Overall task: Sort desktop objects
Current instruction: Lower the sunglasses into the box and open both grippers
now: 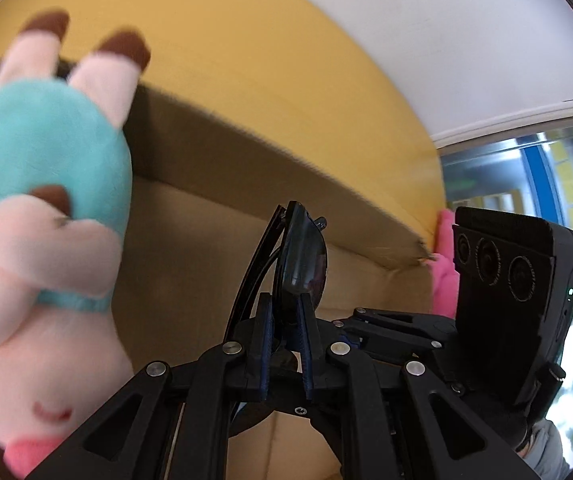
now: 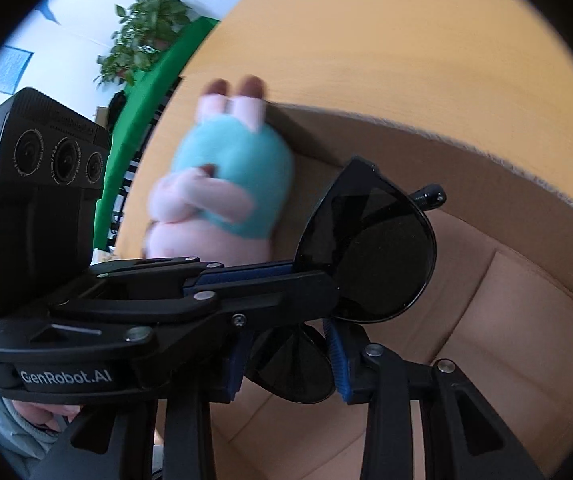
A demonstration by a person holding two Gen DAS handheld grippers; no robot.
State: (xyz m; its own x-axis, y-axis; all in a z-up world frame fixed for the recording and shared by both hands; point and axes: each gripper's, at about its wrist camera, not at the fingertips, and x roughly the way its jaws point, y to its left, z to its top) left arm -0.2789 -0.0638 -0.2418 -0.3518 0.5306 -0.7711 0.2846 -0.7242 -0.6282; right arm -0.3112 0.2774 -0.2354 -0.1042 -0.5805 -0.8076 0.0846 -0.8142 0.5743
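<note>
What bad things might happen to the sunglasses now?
1. The left tool pinches the sunglasses right by a lens, so squeezing hard might scratch or crack it.
2. The right tool sits around the other lens. If both tools pull different ways, the frame could bend.
3. If both let go here, the sunglasses would probably drop into the cardboard box, maybe hitting the plush toy.

The sunglasses (image 2: 370,248) have glossy dark plastic lenses. The toy (image 1: 38,208) is soft, fuzzy plush cloth. The box (image 2: 506,288) is matt brown cardboard, rough at its cut edge; the worktop (image 2: 366,40) looks smooth.
</note>
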